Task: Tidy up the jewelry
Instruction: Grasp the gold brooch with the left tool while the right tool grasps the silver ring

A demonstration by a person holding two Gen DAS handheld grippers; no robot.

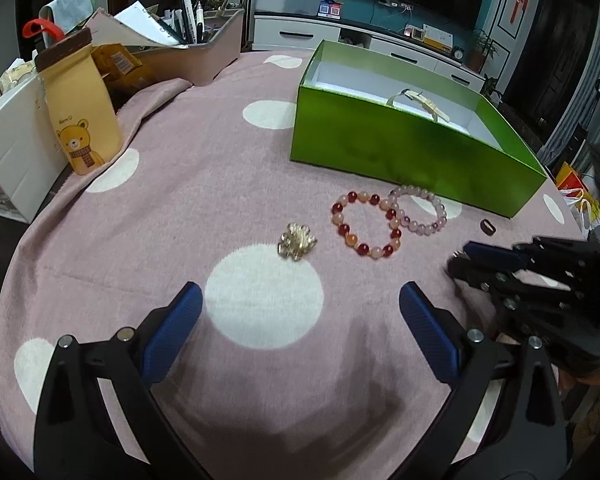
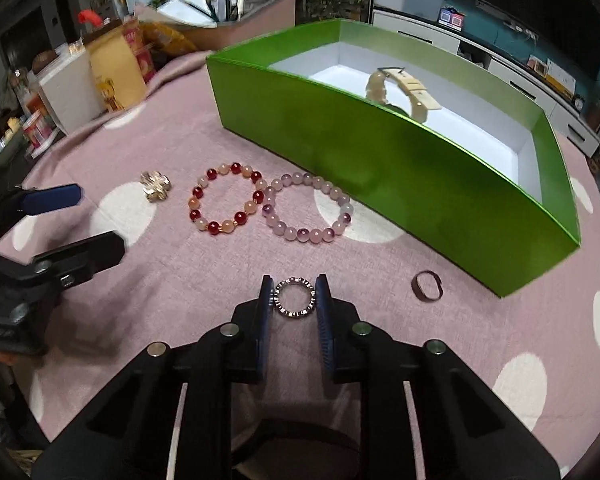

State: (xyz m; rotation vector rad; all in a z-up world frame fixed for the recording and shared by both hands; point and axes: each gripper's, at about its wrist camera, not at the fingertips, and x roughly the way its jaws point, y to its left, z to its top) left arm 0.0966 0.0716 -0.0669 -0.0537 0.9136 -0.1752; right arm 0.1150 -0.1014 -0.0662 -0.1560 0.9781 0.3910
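Observation:
On the pink dotted cloth, my right gripper [image 2: 292, 296] is shut on a silver studded ring [image 2: 294, 314], one pad pressing each side. A small dark ring [image 2: 417, 286] lies just to its right. Beyond lie a red-and-peach bead bracelet [image 2: 213, 227], a lilac bead bracelet [image 2: 303, 234] touching it, and a gold brooch [image 2: 155, 188]. The green box [image 2: 400, 176] behind holds a cream watch [image 2: 412, 92]. My left gripper [image 1: 300, 300] hangs open and empty above the cloth, short of the brooch [image 1: 295, 245] and the red bracelet [image 1: 363, 247]. In the left wrist view the right gripper [image 1: 458, 258] is at the right.
A yellow bear pouch [image 1: 79, 120], a white case [image 1: 11, 152] and a tray of pens and papers [image 1: 195, 56] crowd the table's far left. The cloth's edge curves close on the right, behind the green box [image 1: 400, 148]. A TV cabinet stands beyond.

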